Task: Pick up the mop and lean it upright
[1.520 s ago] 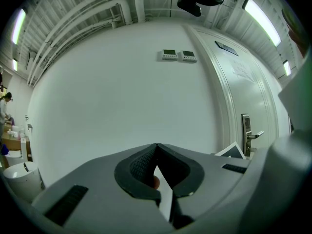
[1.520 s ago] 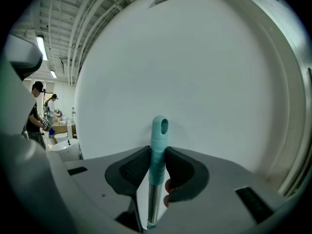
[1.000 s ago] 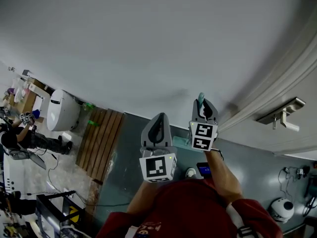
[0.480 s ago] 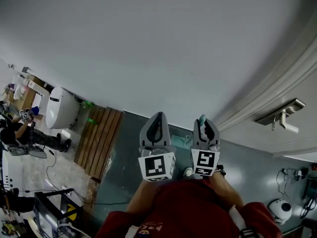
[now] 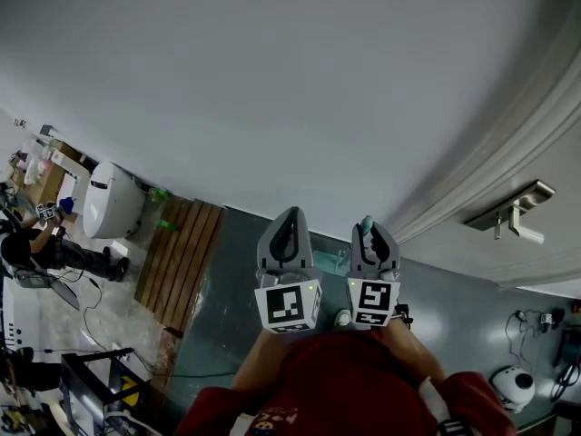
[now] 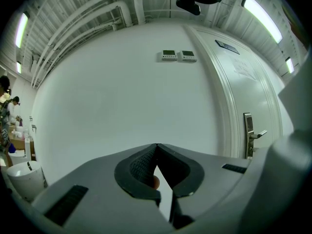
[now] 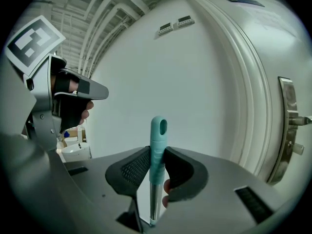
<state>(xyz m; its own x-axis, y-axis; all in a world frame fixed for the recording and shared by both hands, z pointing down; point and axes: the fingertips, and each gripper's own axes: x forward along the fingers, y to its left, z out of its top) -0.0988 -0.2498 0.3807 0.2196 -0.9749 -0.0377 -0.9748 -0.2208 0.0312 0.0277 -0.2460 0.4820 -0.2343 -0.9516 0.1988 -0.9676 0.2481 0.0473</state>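
While the right tongs [image 7: 157, 156] are pinching the mop handle [image 7: 157, 130] upright by its teal end near the white wall [image 5: 272, 89], the left tongs [image 6: 156, 149] are hanging clenched, empty; a grip this high is likely risking the handle swinging or slipping.

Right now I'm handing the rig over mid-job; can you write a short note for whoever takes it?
Left gripper: jaws shut, empty, held level beside the right one.
Right gripper: jaws shut on the mop handle just below its teal end; the handle stands upright.
Mop's head: out of view below.
Done: mop picked up and upright, facing the wall beside the door.
Left: rest the handle against the wall, then open the jaws. Whether it touches the wall cannot be told.
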